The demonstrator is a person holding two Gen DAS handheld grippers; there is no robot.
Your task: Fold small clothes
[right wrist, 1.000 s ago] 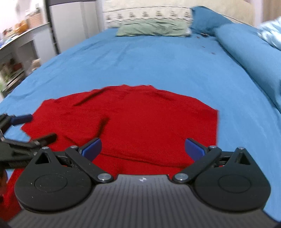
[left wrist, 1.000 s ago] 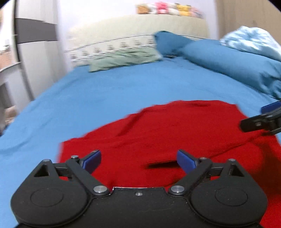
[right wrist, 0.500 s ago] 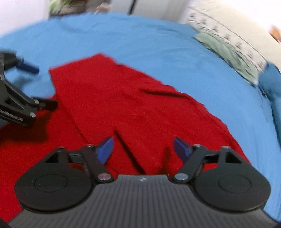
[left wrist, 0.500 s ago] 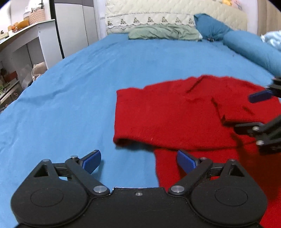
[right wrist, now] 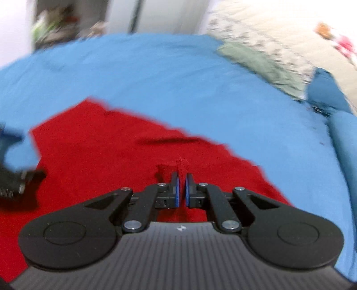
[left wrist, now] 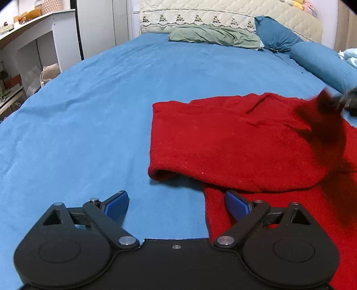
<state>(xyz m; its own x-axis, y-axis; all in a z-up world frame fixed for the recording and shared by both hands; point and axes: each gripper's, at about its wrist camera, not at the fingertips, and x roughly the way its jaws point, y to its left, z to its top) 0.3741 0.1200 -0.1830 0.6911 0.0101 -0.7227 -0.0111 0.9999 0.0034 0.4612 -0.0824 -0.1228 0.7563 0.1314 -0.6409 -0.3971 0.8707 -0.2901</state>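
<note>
A red knit sweater [left wrist: 234,142] lies on the blue bedsheet [left wrist: 100,100], one part folded over the rest. My left gripper [left wrist: 177,206] is open and empty, low over the sheet at the sweater's left edge. In the right wrist view my right gripper [right wrist: 181,188] is shut on a pinch of the red sweater [right wrist: 100,145], which sticks up between the pads. The right gripper shows blurred at the right edge of the left wrist view [left wrist: 348,100], lifting a flap of the fabric. The left gripper shows blurred at the left of the right wrist view [right wrist: 13,160].
A green pillow [left wrist: 214,35] and blue pillows [left wrist: 321,62] lie at the headboard [left wrist: 223,15]. A white desk and shelves [left wrist: 33,33] stand left of the bed. A light blue blanket [left wrist: 348,55] is at the far right.
My right gripper has closed on the sweater and lifts a flap. My left gripper has stayed open and shifted only slightly at the sweater's left edge.
</note>
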